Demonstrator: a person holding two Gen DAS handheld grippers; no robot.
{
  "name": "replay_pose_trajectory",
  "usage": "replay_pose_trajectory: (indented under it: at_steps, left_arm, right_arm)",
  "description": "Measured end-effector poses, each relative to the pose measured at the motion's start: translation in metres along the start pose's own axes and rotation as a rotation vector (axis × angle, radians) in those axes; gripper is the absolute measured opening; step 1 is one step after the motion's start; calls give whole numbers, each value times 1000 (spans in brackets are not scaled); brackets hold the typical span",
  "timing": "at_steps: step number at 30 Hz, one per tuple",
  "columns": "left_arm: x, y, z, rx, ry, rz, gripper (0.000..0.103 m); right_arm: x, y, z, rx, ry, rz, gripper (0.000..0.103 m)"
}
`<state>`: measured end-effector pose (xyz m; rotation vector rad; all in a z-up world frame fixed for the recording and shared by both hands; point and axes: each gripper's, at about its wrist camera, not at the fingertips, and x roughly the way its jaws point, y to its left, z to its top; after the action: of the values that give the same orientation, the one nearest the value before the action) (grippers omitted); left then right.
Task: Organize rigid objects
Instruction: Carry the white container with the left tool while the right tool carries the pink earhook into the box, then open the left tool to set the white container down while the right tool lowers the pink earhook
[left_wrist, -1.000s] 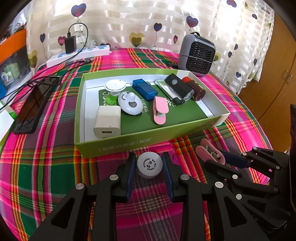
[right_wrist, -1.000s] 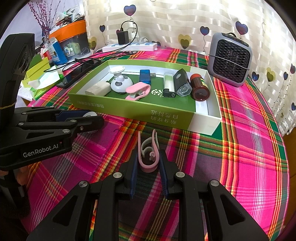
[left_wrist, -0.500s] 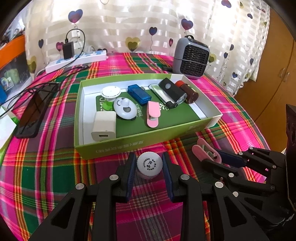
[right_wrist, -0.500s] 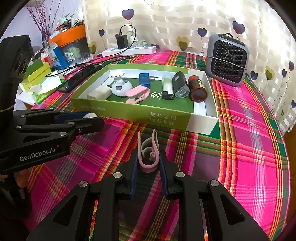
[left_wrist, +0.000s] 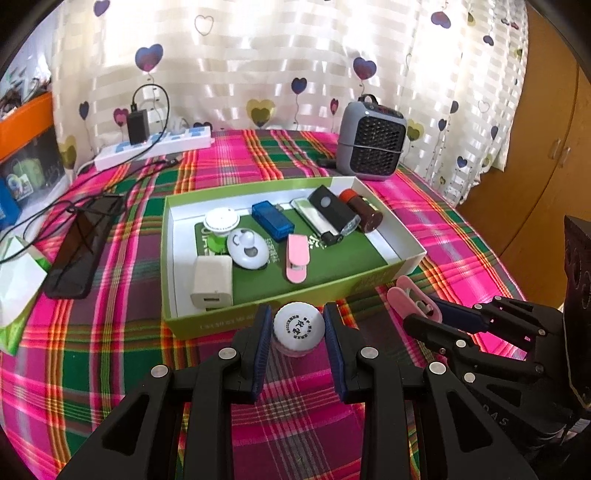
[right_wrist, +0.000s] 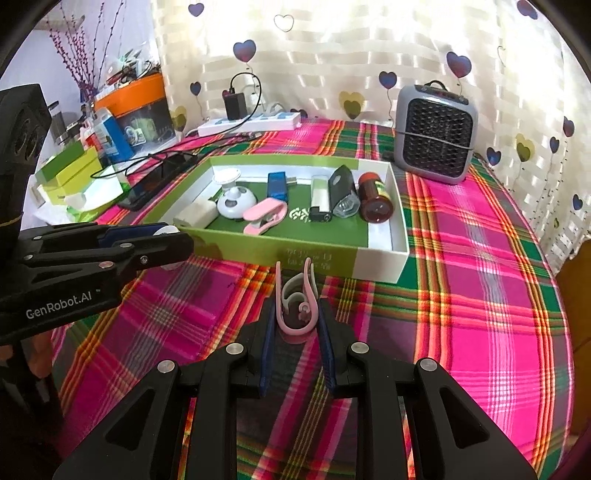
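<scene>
Nearest the left wrist camera, the left hand-held gripper (left_wrist: 298, 325) is clamped on a small round white container (left_wrist: 298, 328), its flat lid printed with a ring of dark characters and its lower edge pinkish; both blue pads (left_wrist: 263, 339) press its sides. The container hangs just before the near wall of the box. Beside it on the right, the right hand-held gripper (right_wrist: 295, 314) grips a pale pink clip (right_wrist: 295, 299) (a folded spring-type clip, two prongs pointing away from the camera), held over the plaid-covered bench (right_wrist: 480, 280).

Against the frames a second earlier, the left view now sits higher: more cloth shows behind the box and the box appears smaller. Both grips are unchanged, and the box contents have not shifted.

The green-and-white open box (left_wrist: 406, 254) lies farther out, at the middle of the bench. Inside, left to right: a white charger cube (left_wrist: 212, 284), a white round disc (left_wrist: 221, 219), a white oval gadget (left_wrist: 247, 249), a second pink clip (left_wrist: 297, 258), a blue USB device (left_wrist: 272, 219), a silver stick (left_wrist: 308, 212), a black torch-like device (left_wrist: 332, 212) and a dark red bottle (left_wrist: 364, 208) lying on its side.

Beyond stand a grey heater (left_wrist: 371, 142) at far right and a white power strip (left_wrist: 155, 146) at far left.
</scene>
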<state>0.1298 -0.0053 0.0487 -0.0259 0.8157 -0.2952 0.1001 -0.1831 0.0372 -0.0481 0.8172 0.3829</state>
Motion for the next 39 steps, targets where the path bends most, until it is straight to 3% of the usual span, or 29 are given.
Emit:
replay_pose_trajectory:
  at_steps: [17,39]
  left_arm:
    - [11,9,24,-3,-9,6,27]
    - [51,25,42,-36,30,11,27]
  right_arm:
    - [0,-14,35,17,-53,-19,23]
    - [54,-41,66,65,29,-7,23]
